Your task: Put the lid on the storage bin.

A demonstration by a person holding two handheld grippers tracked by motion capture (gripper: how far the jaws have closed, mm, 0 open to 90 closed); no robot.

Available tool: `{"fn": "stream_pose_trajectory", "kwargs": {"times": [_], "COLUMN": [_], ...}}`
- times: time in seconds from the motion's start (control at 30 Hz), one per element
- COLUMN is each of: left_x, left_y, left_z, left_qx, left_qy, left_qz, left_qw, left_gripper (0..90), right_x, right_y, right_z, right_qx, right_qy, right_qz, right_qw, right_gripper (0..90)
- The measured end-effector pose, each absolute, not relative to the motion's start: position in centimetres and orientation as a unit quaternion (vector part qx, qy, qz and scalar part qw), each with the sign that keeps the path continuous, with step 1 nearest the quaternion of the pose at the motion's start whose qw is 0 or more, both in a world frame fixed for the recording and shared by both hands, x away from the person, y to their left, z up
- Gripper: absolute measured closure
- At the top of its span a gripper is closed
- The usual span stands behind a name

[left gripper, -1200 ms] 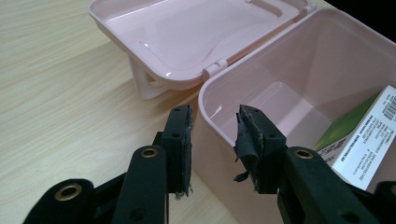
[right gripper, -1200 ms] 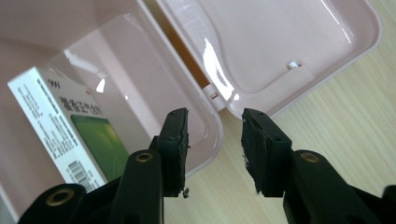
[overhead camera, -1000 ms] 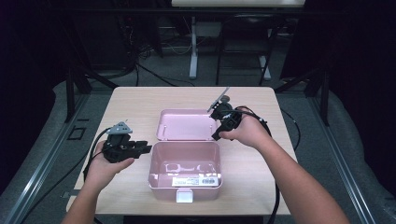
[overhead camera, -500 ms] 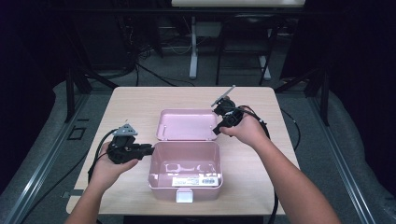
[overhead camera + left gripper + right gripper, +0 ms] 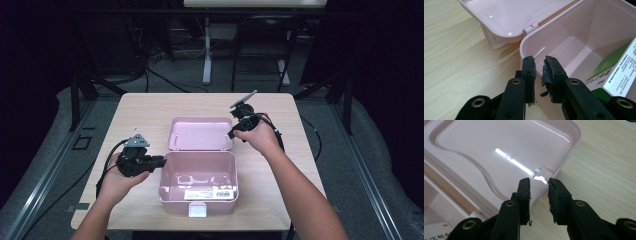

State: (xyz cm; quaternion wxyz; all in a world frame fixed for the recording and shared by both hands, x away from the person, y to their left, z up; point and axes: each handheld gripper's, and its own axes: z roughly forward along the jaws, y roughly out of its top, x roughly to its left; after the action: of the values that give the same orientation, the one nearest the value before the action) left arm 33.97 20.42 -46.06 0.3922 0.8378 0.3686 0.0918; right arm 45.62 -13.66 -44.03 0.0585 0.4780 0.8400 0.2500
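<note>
left tongs [image 5: 539,68] astride box [image 5: 199,172] wall, right tongs [image 5: 539,186] astride lid [image 5: 201,133] rim, both parted

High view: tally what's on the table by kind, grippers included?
Pink storage box, lid open flat behind it: 1
Green-and-white carton inside the box: 1
Handheld grippers: 2, left gripper at the box's left wall, right gripper at the lid's right edge
Total: 4

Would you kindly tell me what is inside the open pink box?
The pink box holds a white-and-green carton lying on its floor. The near wall hides part of the floor, so anything else there can't be seen.
</note>
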Motion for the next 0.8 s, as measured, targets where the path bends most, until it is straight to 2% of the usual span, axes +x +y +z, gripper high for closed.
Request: {"fn": "stream_pose_trajectory", "kwargs": {"times": [0.17, 0.37, 0.8], "left_x": [34.0, 34.0, 33.9], "left_y": [20.5, 20.5, 20.5], "left_z": [-46.1, -46.1, -46.1], "left_qx": [0.834, 0.835, 0.836], "left_qy": [0.374, 0.374, 0.369], "left_qz": [0.088, 0.087, 0.092], "left_qw": [0.395, 0.394, 0.395], "left_gripper": [78.2, 78.3, 78.4], "right_x": [46.3, 47.0, 48.2], "right_y": [-13.8, -14.0, -13.1], "right_z": [-44.7, -45.6, -46.7], "right_qx": [0.497, 0.515, 0.549], "right_qy": [0.827, 0.814, 0.788], "right_qz": [0.254, 0.258, 0.265], "right_qw": [0.065, 0.074, 0.088], "right_gripper": [71.9, 67.8, 68.9]}}
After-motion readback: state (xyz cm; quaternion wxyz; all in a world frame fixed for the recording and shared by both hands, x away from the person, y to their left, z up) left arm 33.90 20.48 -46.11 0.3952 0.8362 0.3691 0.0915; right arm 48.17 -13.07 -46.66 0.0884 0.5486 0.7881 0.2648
